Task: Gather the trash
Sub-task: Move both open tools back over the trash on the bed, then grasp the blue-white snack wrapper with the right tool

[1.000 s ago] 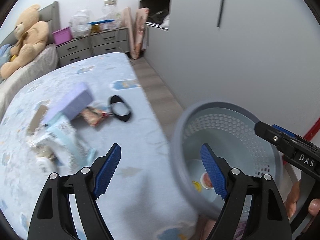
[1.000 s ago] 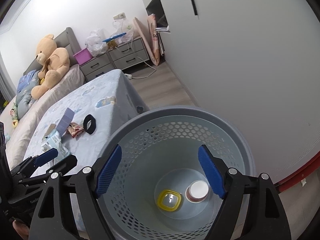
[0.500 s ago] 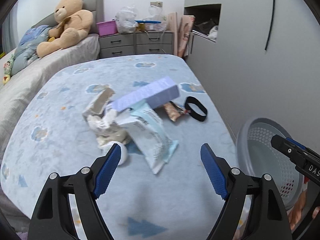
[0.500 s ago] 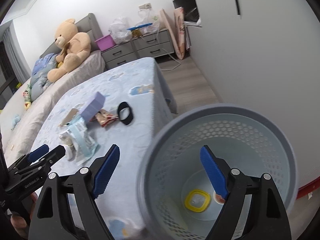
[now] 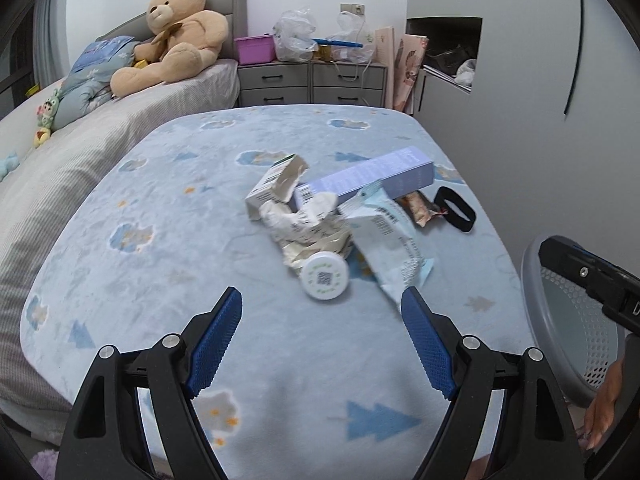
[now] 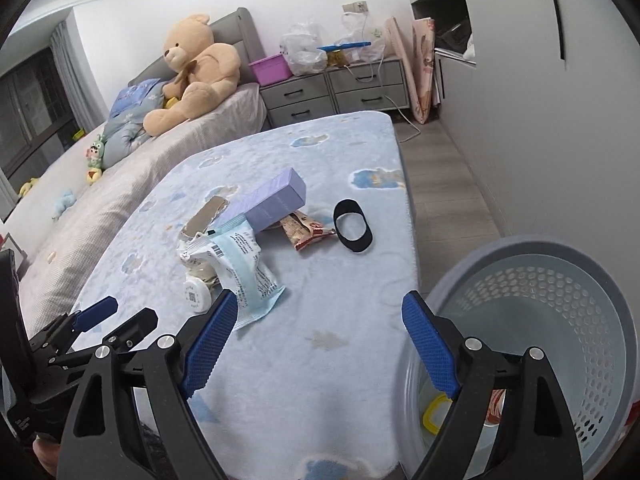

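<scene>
A heap of trash lies on the blue blanket [image 5: 180, 240]: a white round cap [image 5: 325, 276], crumpled paper [image 5: 308, 228], a torn carton [image 5: 276, 186], a lavender box [image 5: 372, 178], a pale blue wrapper [image 5: 390, 244], a snack wrapper [image 5: 418, 208] and a black band [image 5: 456, 208]. My left gripper [image 5: 322, 344] hovers open just short of the cap, nothing between its pads. My right gripper [image 6: 320, 344] is open and empty, between the pale blue wrapper [image 6: 248, 268] and the grey perforated basket [image 6: 520, 244]. A yellow lid [image 6: 434, 412] lies in the basket.
The basket [image 5: 532, 280] stands on the floor off the bed's right edge, close to the grey wall. A teddy bear [image 5: 176, 28] sits at the headboard beside grey drawers [image 5: 312, 80] with bags on top. A narrow floor strip [image 6: 448, 184] runs along the wall.
Both views have swung left from the basket toward the bed. The trash heap now sits ahead of the left gripper, and the basket has slid to the right edge.
</scene>
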The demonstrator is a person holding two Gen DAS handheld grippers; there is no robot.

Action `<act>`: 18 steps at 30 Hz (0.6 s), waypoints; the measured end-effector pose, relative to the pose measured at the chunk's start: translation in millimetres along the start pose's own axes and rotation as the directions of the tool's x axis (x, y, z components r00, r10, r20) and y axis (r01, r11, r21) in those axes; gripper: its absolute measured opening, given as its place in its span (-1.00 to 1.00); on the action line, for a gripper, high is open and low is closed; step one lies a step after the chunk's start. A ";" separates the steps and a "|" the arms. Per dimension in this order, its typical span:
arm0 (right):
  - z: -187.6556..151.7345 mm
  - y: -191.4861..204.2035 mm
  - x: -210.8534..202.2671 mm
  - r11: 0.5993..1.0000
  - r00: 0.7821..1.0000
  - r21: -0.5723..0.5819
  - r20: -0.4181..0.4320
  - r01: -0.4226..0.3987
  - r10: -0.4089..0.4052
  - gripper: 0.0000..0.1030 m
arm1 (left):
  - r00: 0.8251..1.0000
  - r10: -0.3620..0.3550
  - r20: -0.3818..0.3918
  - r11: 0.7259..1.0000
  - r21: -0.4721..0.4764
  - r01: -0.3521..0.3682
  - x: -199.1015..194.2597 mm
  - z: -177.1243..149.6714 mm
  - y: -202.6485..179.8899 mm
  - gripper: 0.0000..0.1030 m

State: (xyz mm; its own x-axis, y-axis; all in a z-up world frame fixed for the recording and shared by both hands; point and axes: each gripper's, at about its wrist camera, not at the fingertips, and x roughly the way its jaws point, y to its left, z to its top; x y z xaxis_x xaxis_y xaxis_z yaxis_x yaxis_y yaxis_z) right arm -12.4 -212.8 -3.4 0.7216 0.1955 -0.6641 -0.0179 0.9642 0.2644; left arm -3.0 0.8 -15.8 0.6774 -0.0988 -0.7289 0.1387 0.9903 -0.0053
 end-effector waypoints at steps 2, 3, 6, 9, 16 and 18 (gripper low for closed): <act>1.7 2.9 2.6 1.000 1.000 -0.004 -0.003 -0.012 0.012 0.62 | 1.000 0.013 -0.003 1.000 -0.020 -0.014 -0.2 -0.9 8.1 0.52; 2.4 4.1 4.4 1.000 1.000 -0.006 -0.007 -0.019 0.019 0.63 | 1.000 0.019 -0.002 0.999 -0.028 -0.019 -0.4 -0.6 11.3 0.52; 5.0 9.2 12.0 0.999 0.999 -0.021 -0.025 -0.033 0.032 0.63 | 0.999 0.037 0.003 0.998 -0.058 -0.037 -0.3 1.1 21.3 0.52; 8.5 15.8 22.5 0.998 0.998 -0.046 -0.044 -0.049 0.047 0.63 | 0.998 0.055 0.007 0.995 -0.081 -0.054 1.1 3.4 28.8 0.52; 14.7 36.2 53.4 0.990 0.991 -0.103 -0.096 -0.100 0.090 0.63 | 0.994 0.109 -0.001 0.986 -0.125 -0.109 11.4 6.9 45.4 0.52; 15.2 43.2 62.2 0.986 0.988 -0.123 -0.115 -0.113 0.099 0.63 | 0.993 0.117 -0.014 0.983 -0.140 -0.118 16.4 6.9 50.3 0.52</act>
State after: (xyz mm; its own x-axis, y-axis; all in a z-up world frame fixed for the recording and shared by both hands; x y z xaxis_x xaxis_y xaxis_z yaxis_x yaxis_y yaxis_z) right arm 42.2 -161.7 -22.7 0.6321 0.3094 -0.7104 -0.1843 0.9505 0.2500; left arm 20.1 48.4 -23.3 0.6791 0.0190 -0.7338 -0.0445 0.9989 -0.0153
